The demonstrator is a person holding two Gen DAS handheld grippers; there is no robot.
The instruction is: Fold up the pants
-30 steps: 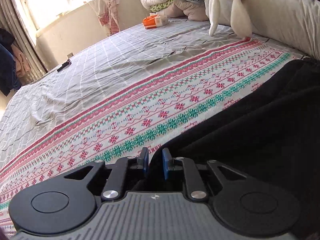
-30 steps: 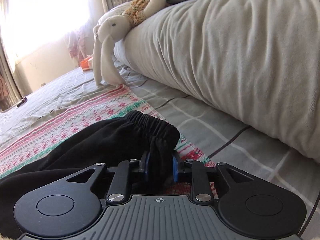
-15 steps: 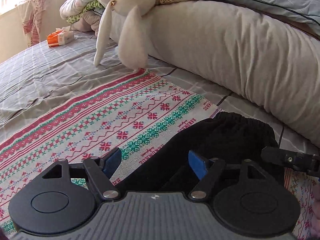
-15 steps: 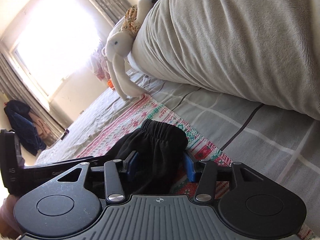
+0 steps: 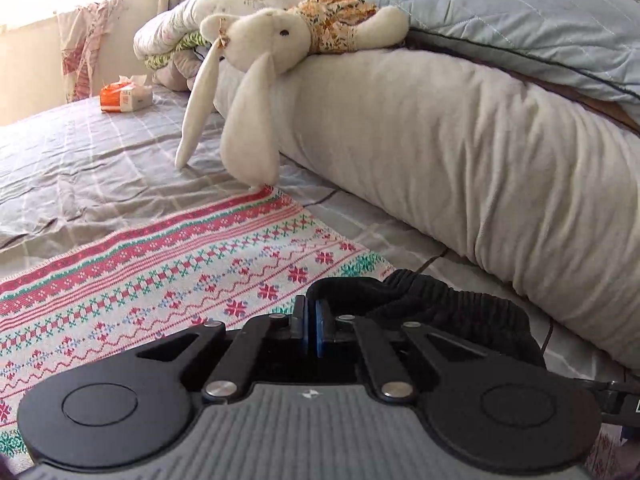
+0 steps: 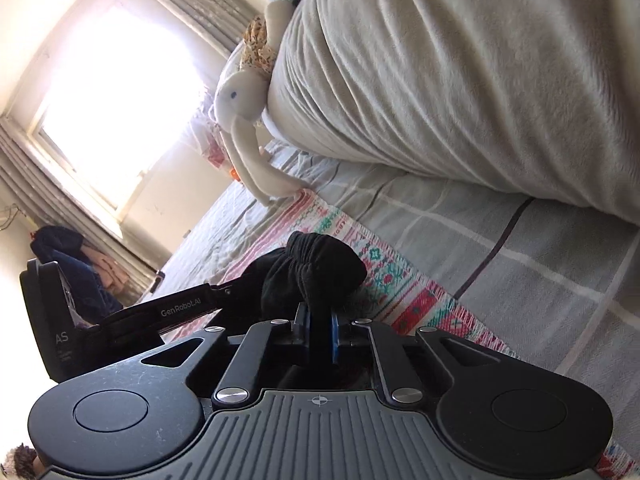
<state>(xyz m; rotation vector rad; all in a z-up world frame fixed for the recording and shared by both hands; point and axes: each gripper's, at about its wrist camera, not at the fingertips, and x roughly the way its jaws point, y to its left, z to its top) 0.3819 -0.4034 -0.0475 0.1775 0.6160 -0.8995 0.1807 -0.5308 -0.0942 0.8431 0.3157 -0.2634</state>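
Observation:
The black pants point(image 5: 436, 308) lie bunched on a patterned red, green and white blanket point(image 5: 168, 280), their elastic waistband toward the big pillow. My left gripper point(image 5: 311, 330) is shut on the near edge of the waistband. In the right wrist view my right gripper point(image 6: 319, 326) is shut on a fold of the pants point(image 6: 316, 270), which rise gathered above the blue pads. The left gripper's body point(image 6: 132, 316) shows at the left of that view, close beside the pants.
A long beige pillow point(image 5: 480, 152) lies just behind the pants, with a plush rabbit point(image 5: 264, 52) draped over it. Grey checked bedsheet point(image 5: 80, 160) spreads to the left. A tissue pack point(image 5: 126, 96) and folded bedding point(image 5: 180, 40) sit at the far end.
My left gripper let go of the pants' edge, opened, swung right to the waistband and shut on it. My right gripper loosened, tilted, then shut tight on the waistband.

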